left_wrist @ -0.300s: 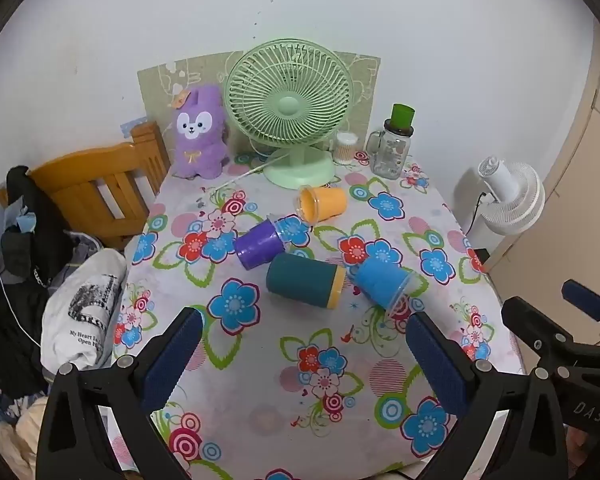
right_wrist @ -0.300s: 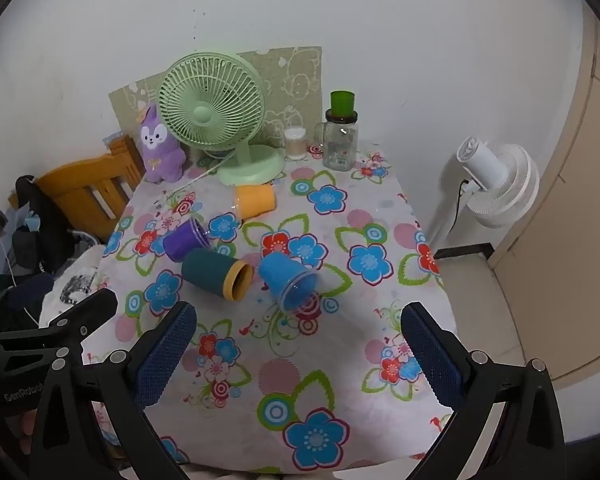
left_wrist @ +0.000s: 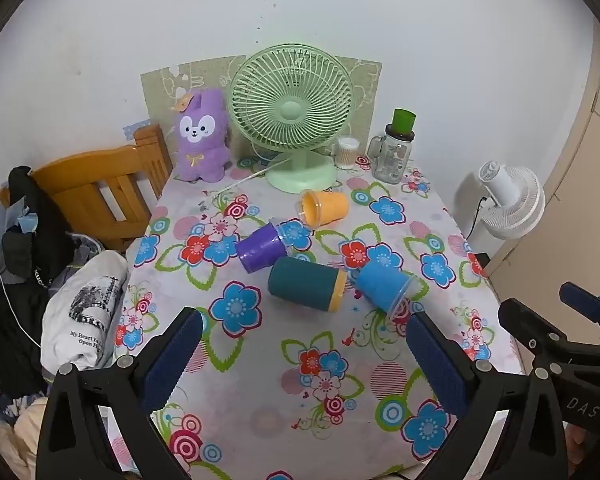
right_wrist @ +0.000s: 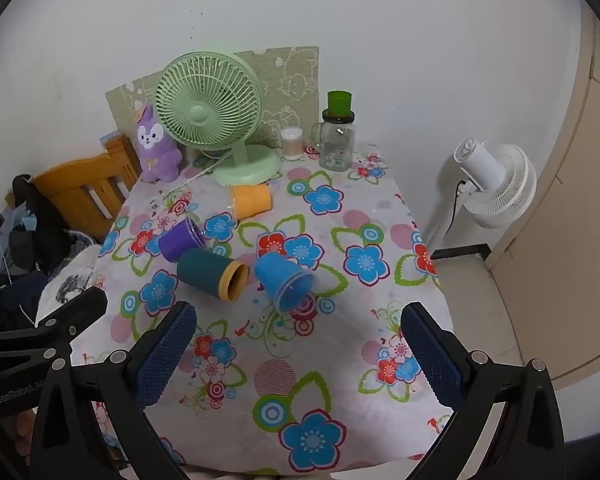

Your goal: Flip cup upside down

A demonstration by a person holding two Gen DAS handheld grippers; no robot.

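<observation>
Four cups lie on their sides in the middle of the flowered desk (left_wrist: pixel 380 392), none yet flipped. The teal cup (left_wrist: pixel 306 285) with the yellow rim rests at the centre of the cluster, and I take it as my landmark. The blue cup (left_wrist: pixel 384 285) lies just to its right, mouth angled toward my cameras; the two look very close, though I cannot tell whether they touch. The purple cup (left_wrist: pixel 260 249) sits just behind the teal cup to the left, and the orange cup (left_wrist: pixel 324 208) lies farther behind it, near the base of the green fan (left_wrist: pixel 292 108).

I hold both tools above the desk's near edge, well short of the teal cup. The left tool (left_wrist: pixel 300 354) is spread wide with nothing between its pads, and the right tool (right_wrist: pixel 300 350) is likewise released and empty.

Behind the teal cup, along the wall, stand a purple plush rabbit (left_wrist: pixel 202 140), the fan, and a glass jar (left_wrist: pixel 392 154) with a green cap. A white floor fan (right_wrist: pixel 496 184) stands off the desk to the right.
</observation>
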